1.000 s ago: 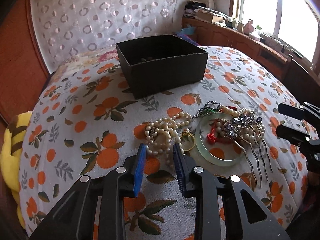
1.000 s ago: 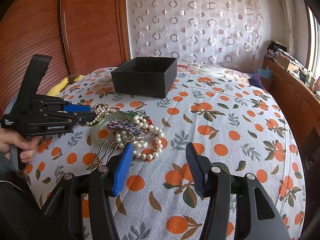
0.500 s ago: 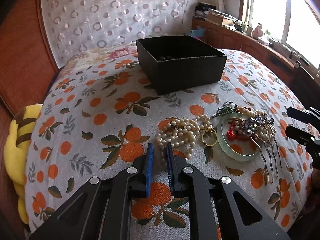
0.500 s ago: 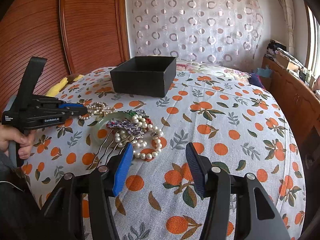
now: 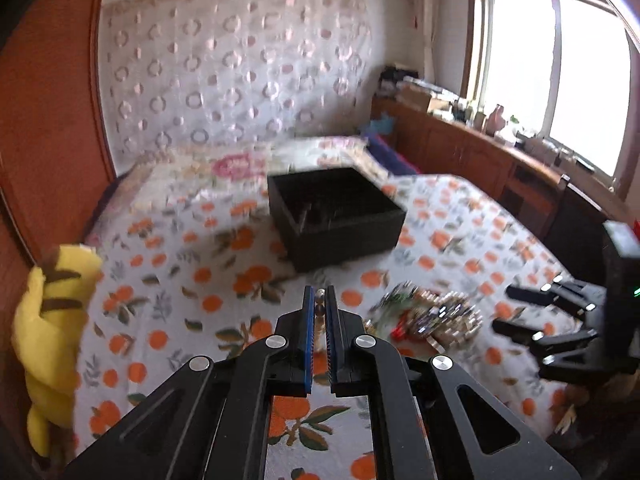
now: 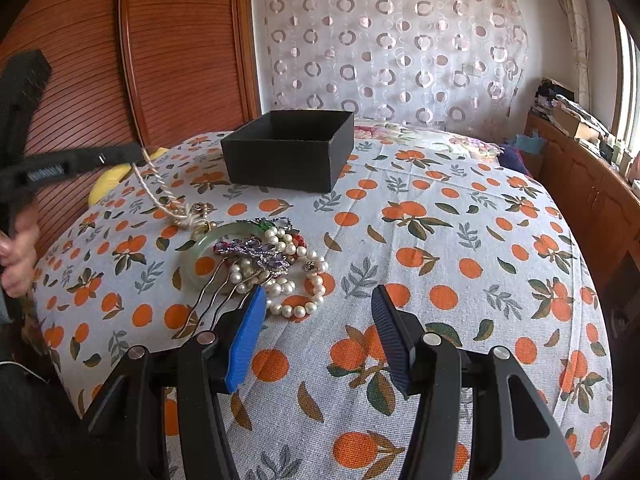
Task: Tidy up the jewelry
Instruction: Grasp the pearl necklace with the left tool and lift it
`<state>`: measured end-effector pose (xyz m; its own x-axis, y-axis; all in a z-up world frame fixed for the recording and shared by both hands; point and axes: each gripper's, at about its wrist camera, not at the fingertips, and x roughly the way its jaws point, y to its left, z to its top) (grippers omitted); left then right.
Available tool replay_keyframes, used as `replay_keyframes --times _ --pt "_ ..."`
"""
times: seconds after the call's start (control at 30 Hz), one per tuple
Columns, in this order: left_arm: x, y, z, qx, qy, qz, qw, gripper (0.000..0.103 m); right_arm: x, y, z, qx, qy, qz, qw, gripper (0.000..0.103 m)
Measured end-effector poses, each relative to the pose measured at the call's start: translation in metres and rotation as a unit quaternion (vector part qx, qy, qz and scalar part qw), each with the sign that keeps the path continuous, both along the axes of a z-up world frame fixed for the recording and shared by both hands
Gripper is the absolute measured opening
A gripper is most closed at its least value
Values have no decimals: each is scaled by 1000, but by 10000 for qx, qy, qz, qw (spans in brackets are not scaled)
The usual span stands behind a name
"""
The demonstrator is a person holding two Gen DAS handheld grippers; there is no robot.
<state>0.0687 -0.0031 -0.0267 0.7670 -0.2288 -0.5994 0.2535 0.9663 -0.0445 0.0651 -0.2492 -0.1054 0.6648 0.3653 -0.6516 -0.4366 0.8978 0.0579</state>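
I am looking across a bed covered by a white cloth (image 6: 460, 248) printed with oranges and leaves, and it is filling most of both views. At about twelve o'clock in the right wrist view a black open-topped box (image 6: 288, 150) is sitting on the cloth, well apart from the jewelry. Behind it a sheer curtain (image 6: 392, 40) with ring patterns is hanging, and at ten o'clock a reddish slatted wooden panel (image 6: 176, 48) is standing. At three o'clock a wooden cabinet (image 6: 580, 176) is running along the wall under a bright window (image 5: 560, 88), its top cluttered. A yellow plush toy (image 5: 52, 320) is lying at the cloth's edge, at nine o'clock in the left wrist view. My left gripper (image 5: 319, 300) is clenched on a pearl necklace (image 6: 160, 192), whose strand is hanging from the tips down to the cloth, where its lower end is touching the pile. The remaining pile is lying near the centre: a pale green bangle (image 6: 200, 248), a purple hair comb (image 6: 256, 256) across it, and a second string of pearls (image 6: 296, 304) just beside. My right gripper (image 6: 316, 332) is hovering with its jaws released and nothing between them, just beside that pile.
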Motion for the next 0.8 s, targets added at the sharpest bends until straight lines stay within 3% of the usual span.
replay_keyframes --times 0.2,0.37,0.8 --pt "-17 -4 27 -67 -381 6 9993 4 1 4 -2 10 31 107 9999 57" --pt "-27 -2 41 -102 -603 -11 9981 4 3 7 -3 -29 164 153 9997 40" --pt "-34 -3 37 -187 -608 -96 9979 4 16 36 9 -37 298 642 9975 36"
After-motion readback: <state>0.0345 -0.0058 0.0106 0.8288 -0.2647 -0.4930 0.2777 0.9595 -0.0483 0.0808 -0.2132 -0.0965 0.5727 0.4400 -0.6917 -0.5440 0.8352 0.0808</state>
